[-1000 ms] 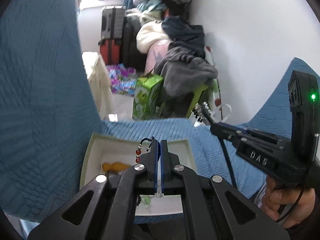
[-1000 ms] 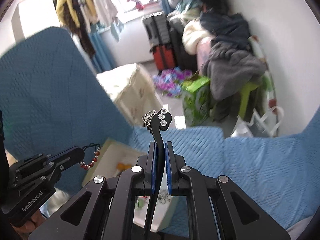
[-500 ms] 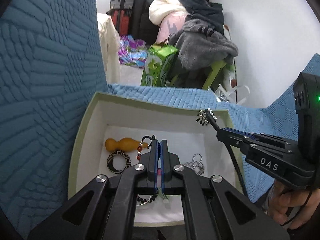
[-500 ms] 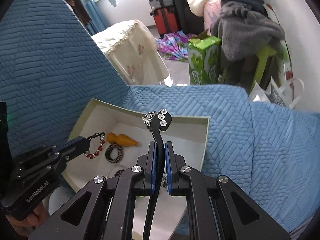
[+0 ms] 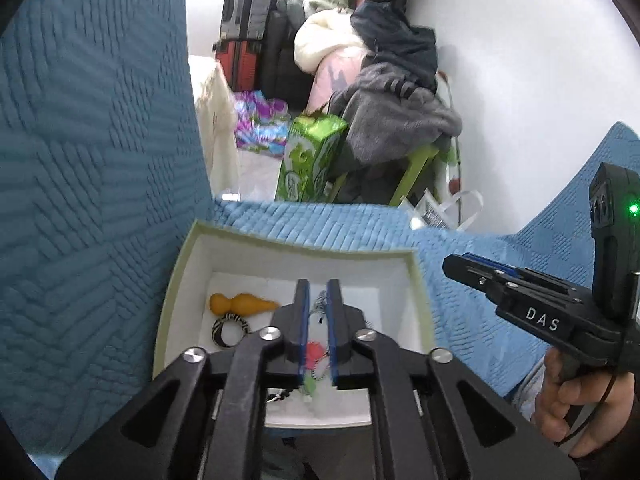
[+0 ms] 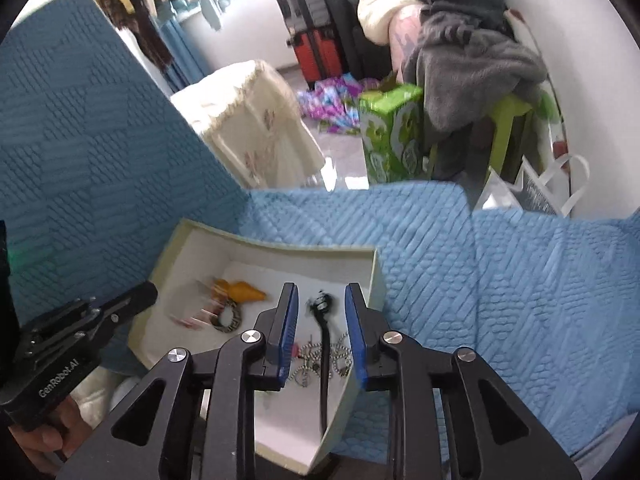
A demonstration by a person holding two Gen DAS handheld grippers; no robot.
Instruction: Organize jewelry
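Observation:
A pale green box [image 5: 288,240] [image 6: 280,246] with a white inside lies on a blue quilted cover. In it are an orange gourd charm [image 5: 240,304] [image 6: 240,290], a black-and-white ring [image 5: 230,330] [image 6: 230,320] and a silver chain [image 6: 308,356]. My left gripper [image 5: 318,284] [image 6: 132,300] hangs over the box, its jaws opening with nothing pressed between them. A red bead bracelet [image 6: 196,320] shows as a blur beside the ring. My right gripper [image 6: 322,288] [image 5: 450,266] is opening too. A black hair clip with crystals [image 6: 320,304] stands loose between its pads.
The blue cover [image 6: 500,280] rises steeply on the left and spreads right of the box. Past its far edge are a green carton [image 5: 312,160], suitcases [image 6: 316,32], a clothes pile [image 5: 392,92] and a white wall. A hand [image 5: 576,412] holds the right gripper's handle.
Both grippers' jaws, shut before, have parted. The bead bracelet has left the left jaws and lies blurred in the box. The hair clip is no longer pinched by the right pads.

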